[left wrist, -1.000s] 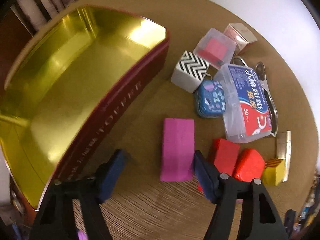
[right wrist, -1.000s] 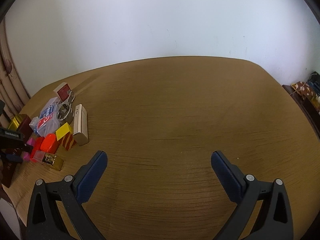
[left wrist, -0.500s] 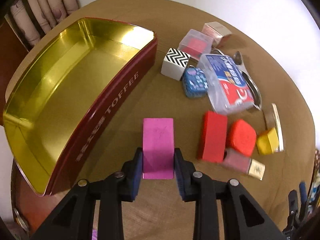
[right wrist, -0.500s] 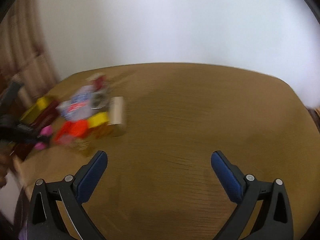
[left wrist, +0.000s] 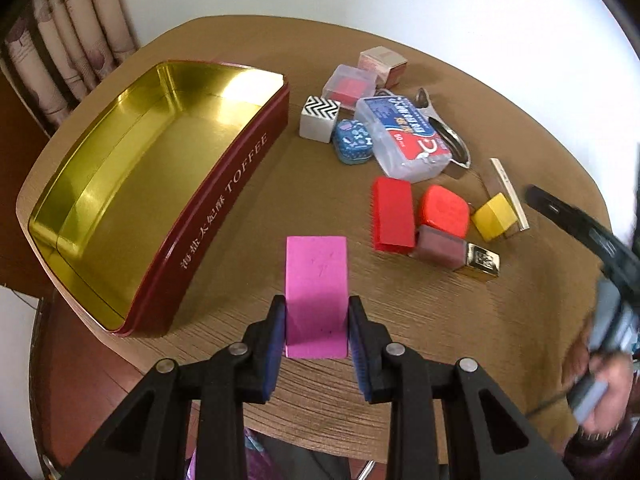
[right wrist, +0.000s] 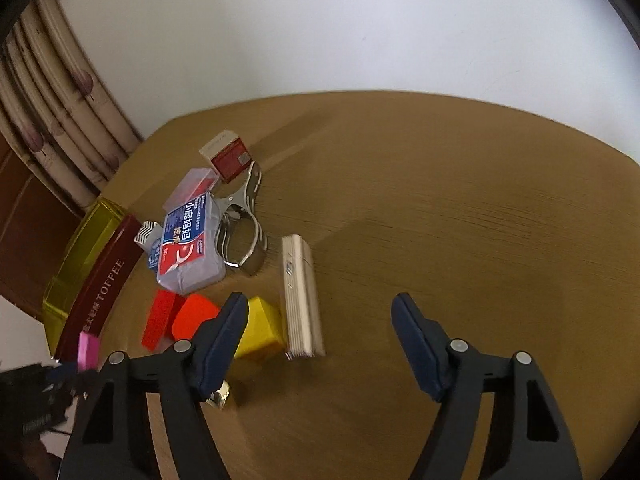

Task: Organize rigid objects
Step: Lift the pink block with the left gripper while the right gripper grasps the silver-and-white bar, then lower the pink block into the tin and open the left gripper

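My left gripper (left wrist: 316, 334) is shut on a pink block (left wrist: 317, 294) and holds it above the table, right of the open gold-lined toffee tin (left wrist: 144, 184). The block also shows in the right wrist view (right wrist: 88, 350). My right gripper (right wrist: 320, 344) is open and empty, low over the table beside a yellow cube (right wrist: 260, 328) and a flat cream box (right wrist: 302, 296). Loose items lie right of the tin: a red block (left wrist: 392, 214), a rounded red piece (left wrist: 444, 210), a floss box (left wrist: 404, 136), a blue tin (left wrist: 354, 142) and a zigzag cube (left wrist: 320, 118).
A metal clip (right wrist: 244, 236), a clear pink-filled box (left wrist: 350, 86), a small carton (left wrist: 382, 64) and a gold-capped bottle (left wrist: 456, 254) lie among the items. A curtain (right wrist: 52, 120) hangs at the left. The round table edge (left wrist: 120, 344) is close below the tin.
My left gripper closed on the pink block and lifted it. My right gripper swung left toward the pile of items, still open.
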The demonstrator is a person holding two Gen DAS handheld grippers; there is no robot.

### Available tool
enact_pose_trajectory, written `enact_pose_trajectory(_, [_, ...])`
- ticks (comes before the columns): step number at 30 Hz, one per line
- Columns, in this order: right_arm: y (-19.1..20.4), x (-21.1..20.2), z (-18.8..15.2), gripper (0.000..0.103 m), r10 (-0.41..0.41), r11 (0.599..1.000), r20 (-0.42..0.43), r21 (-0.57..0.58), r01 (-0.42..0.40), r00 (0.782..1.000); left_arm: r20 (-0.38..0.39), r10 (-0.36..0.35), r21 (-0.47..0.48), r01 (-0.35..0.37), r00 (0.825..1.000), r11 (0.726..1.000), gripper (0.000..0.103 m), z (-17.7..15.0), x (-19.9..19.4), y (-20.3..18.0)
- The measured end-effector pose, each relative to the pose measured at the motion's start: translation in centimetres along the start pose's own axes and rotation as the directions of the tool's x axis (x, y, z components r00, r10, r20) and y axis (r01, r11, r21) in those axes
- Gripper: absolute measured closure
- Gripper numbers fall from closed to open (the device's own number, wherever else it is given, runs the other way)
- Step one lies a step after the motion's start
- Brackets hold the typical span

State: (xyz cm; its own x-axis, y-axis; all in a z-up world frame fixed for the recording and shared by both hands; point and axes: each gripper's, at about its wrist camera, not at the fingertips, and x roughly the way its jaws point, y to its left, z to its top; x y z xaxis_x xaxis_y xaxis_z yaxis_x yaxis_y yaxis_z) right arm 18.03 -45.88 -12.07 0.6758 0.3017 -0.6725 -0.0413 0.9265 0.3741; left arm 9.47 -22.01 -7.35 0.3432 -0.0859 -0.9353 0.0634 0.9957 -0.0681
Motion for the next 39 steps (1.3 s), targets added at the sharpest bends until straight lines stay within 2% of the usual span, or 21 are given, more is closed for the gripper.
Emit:
enact_pose_trajectory(4, [0.8,2.0,0.8,0.032,-0.058,0.998,-0.065,-0.035,0.056,0.996,0.013,-0.010,0.018,0.010,1.000,1.000,0.073,0.3,-0.5,0.0])
enact_pose_trajectory(6, [1.1,3.2,1.2,0.053,-0.072,0.996,-0.112,-0.052,0.066,0.991,0.016,-0.015,0.025,0.015,1.000,1.000,0.073,0.0,-1.1,0.2])
enact_pose_trajectory(8, [1.3,4.2,1.6,0.063,-0.098,0.994,-0.152,-0.063,0.090,0.983,0.016,-0.022,0.022,0.022,1.000,1.000,0.073,0.1,-1.2,0.4])
enact_pose_trajectory(13, [2.1,5.2,2.1,0.073,-0.130,0.990,-0.195,-0.079,0.117,0.972,0.026,-0.025,0.028,0.025,0.999,0.999,0.073,-0.1,-1.8,0.7])
enact_pose_trajectory(14, [2.2,5.3,2.1,0.081,-0.135,0.989,-0.196,-0.081,0.121,0.971,0.027,-0.026,0.030,0.025,0.999,0.999,0.073,-0.1,-1.9,0.8])
enact_pose_trajectory(15, [2.4,5.5,2.2,0.084,-0.141,0.989,-0.197,-0.080,0.128,0.970,0.027,-0.027,0.032,0.026,0.999,0.999,0.073,-0.2,-2.1,0.8])
enact_pose_trajectory(19, [1.5,5.6,2.5,0.084,-0.092,0.996,-0.199,-0.014,0.091,0.976,0.031,-0.030,0.037,0.029,0.999,0.999,0.073,-0.5,-2.6,0.8])
enact_pose_trajectory(22, [0.2,5.0,2.6,0.084,-0.016,0.995,-0.202,0.090,0.035,0.979,0.039,-0.025,0.040,0.024,0.999,0.999,0.073,-0.8,-3.2,1.0])
enact_pose_trajectory(29, [-1.9,1.7,2.5,0.084,0.006,0.987,-0.141,0.159,0.016,0.990,0.057,-0.026,0.009,0.026,0.998,1.000,0.073,-0.7,-5.2,3.7])
enact_pose_trajectory(32, [-2.1,-0.2,2.4,0.084,0.027,0.983,-0.102,0.186,-0.008,0.994,0.100,0.013,-0.001,-0.013,0.995,1.000,0.073,0.3,-6.7,5.7])
enact_pose_trajectory(34, [-3.6,-1.9,2.7,0.084,0.049,0.979,-0.081,0.203,-0.031,0.996,0.122,0.050,0.000,-0.050,0.991,0.999,0.073,1.4,-7.3,7.0])
enact_pose_trajectory(36, [-3.6,-3.0,2.7,0.084,0.070,0.974,-0.060,0.219,-0.055,0.996,0.125,0.082,-0.004,-0.082,0.989,0.997,0.073,2.8,-7.1,8.5])
enact_pose_trajectory(39, [-3.3,-3.9,2.8,0.084,0.056,0.975,-0.035,0.218,-0.047,0.998,0.115,0.126,0.024,-0.129,0.985,0.991,0.073,5.1,-5.7,10.0])
